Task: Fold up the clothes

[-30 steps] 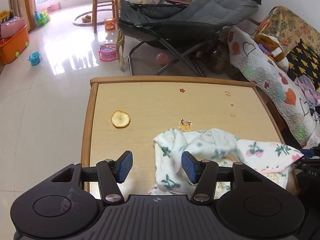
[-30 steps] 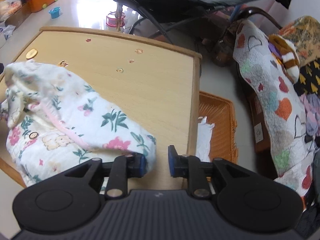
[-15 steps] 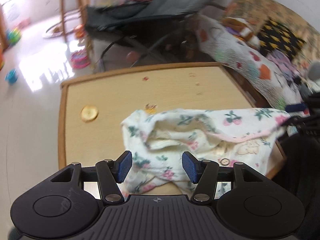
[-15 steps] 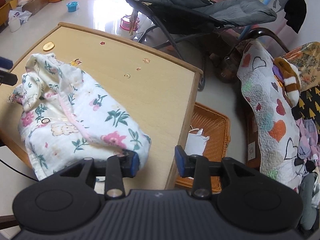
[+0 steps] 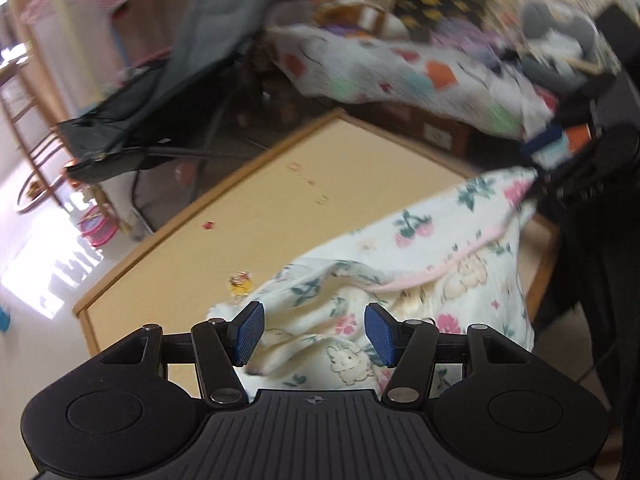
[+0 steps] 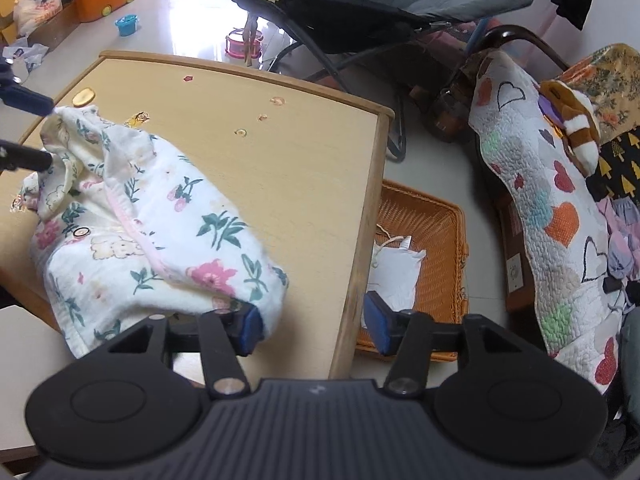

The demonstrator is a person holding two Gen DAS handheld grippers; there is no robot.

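Note:
A white floral baby garment [image 6: 168, 216] lies bunched on the near part of the wooden table [image 6: 300, 160]. My right gripper [image 6: 314, 328] hangs over the table's right edge with its jaws opening. The garment's corner rests against its left pad, and the right pad is free above the basket. In the left wrist view the garment [image 5: 420, 264] spreads across the table [image 5: 280, 200], and my left gripper [image 5: 314, 332] stands open just over its bunched near end, the pads apart on either side of the fabric without pressing it.
An orange wicker basket [image 6: 432, 216] with white cloth inside sits on the floor by the table's right edge. A heart-patterned quilt [image 6: 540, 200] drapes a sofa at the right. A grey folding lounge chair [image 6: 360, 12] stands beyond the table. Small stickers dot the tabletop.
My right jaws have widened and let go of the garment's corner. The left gripper has rolled and moved over the garment's bunched end, and it stays open.

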